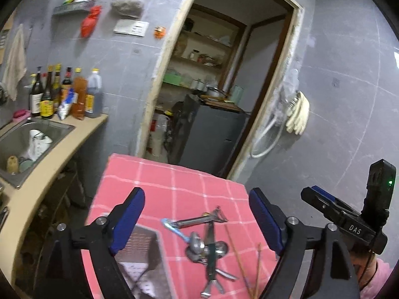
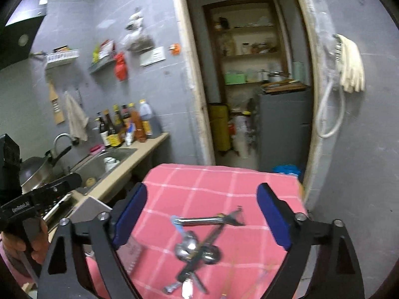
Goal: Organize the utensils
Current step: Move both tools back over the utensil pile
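Hovering with both my left gripper [image 1: 197, 221] and right gripper [image 2: 214, 216] jaws wide and empty, I judge nothing sorted: utensils [image 1: 209, 246] lie heaped right of the metal basket [image 1: 147, 254].

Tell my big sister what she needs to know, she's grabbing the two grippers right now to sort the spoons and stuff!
Left gripper: open, holding nothing, above the pink checked cloth.
Right gripper: open, also empty, above the same cloth.
Utensil pile: spoons, metal tools and a blue-handled piece lie crossed in a heap mid-cloth. Chopsticks lie just to its right.
Mesh basket: on the cloth, left of the pile; no utensils visible in the part that shows.
Done: nothing sorted yet, as far as shown.
Left: move every utensil, probably into the basket.
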`<state>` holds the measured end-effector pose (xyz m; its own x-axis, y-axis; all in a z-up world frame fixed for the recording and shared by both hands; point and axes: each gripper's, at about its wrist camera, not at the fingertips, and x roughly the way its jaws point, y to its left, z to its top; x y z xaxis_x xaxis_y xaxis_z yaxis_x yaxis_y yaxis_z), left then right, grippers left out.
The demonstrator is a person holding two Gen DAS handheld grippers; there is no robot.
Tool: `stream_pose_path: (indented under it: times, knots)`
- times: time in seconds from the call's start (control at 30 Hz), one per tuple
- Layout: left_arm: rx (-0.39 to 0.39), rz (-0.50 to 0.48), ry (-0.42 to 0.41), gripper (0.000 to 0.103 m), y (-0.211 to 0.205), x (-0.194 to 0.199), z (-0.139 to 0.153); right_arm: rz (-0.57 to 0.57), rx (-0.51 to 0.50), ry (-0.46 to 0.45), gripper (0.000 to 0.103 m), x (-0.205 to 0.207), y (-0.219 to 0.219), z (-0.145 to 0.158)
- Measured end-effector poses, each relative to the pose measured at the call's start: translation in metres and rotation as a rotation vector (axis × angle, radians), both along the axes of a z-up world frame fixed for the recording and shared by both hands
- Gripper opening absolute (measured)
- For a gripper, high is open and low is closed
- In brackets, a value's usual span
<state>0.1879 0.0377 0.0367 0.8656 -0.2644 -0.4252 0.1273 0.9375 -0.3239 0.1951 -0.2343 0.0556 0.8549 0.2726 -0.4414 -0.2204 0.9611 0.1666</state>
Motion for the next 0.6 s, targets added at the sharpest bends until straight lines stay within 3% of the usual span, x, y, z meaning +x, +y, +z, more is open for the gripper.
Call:
stream_pose_path:
  times: [0.27,0.6]
  knots:
    - [0.024,-0.067,0.089,0.089,-0.052,0.034,-0.018,-0.043,0.034,0.100,0.095,0.017,-0.051,-0.031]
    - [0.059,-0.069,0.328,0.089,-0.086,0.081,-0.079,0.079,0.182,0.323,0.095,0.054,-0.065,-0.129]
